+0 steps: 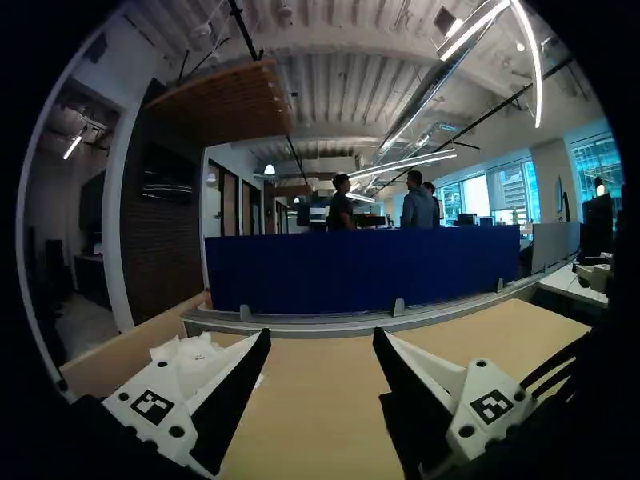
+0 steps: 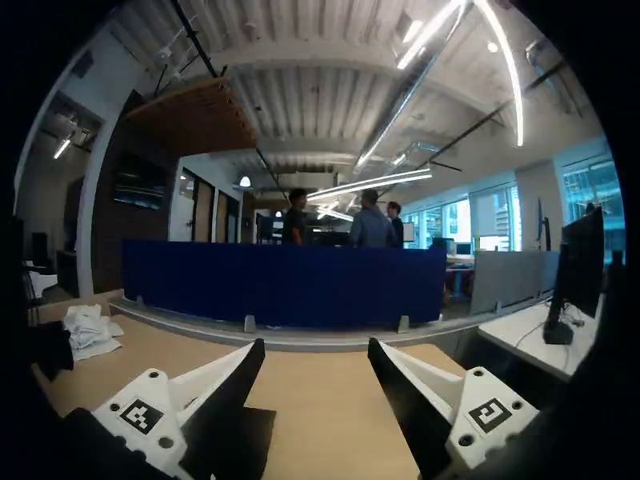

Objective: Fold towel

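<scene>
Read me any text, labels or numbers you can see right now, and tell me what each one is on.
No readable words or numbers in either view.
Left gripper: square black-and-white markers, coded patterns only, no letters.
Right gripper: same kind of patterned squares, no letters.
Wall screen: too small and blurred to read.

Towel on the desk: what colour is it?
White. The towel lies crumpled on the desk, clearest in the right gripper view.
</scene>
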